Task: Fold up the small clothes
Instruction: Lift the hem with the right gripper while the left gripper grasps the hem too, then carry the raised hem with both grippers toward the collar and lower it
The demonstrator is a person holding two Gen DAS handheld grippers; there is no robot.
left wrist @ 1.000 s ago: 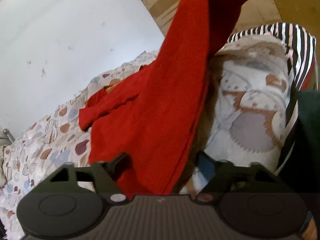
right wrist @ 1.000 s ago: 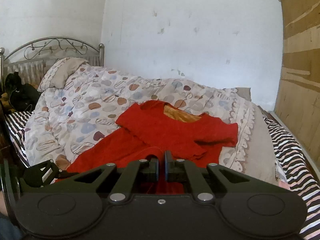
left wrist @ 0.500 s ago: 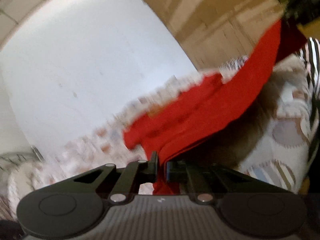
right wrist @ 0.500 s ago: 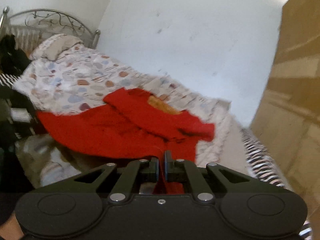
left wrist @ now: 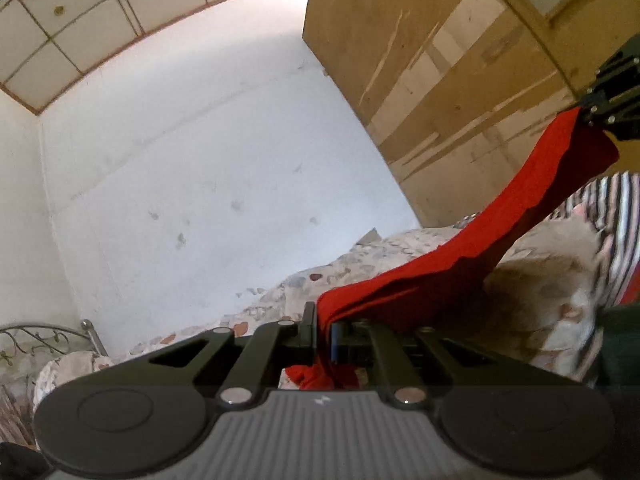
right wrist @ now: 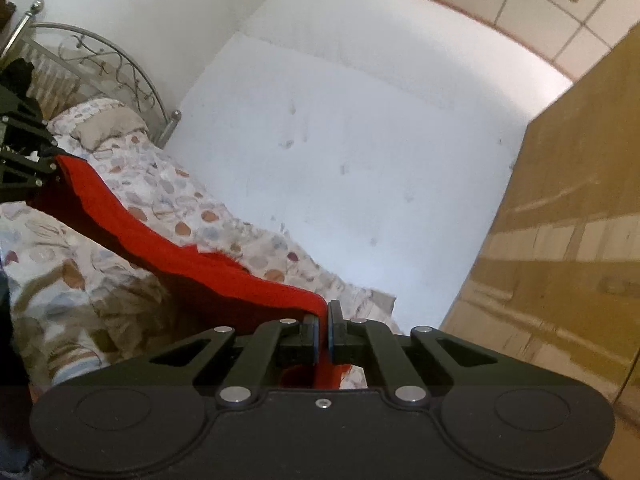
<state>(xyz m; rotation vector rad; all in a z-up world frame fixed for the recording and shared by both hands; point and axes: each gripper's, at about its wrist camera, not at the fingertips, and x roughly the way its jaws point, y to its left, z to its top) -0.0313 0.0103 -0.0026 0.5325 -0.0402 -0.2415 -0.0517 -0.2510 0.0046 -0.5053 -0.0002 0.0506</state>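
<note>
Red garment stretched between left gripper and right gripper, both clamped on its ends

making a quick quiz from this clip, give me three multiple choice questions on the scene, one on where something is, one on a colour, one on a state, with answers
1. Where is the garment?
A. Folded flat on the pillow
B. Strung between the two grippers above the bed
C. Lying on the floor

2. What colour is the garment?
A. Red
B. Blue
C. Green

3. What state is the left gripper in?
A. Wide open
B. Shut on nothing
C. Shut on the garment

Answers:
1. B: the red garment runs from the left gripper up to the right gripper, hanging over the patterned quilt.
2. A: the cloth is bright red in both wrist views.
3. C: red fabric is pinched between its closed fingers and bunches out behind them.
</note>
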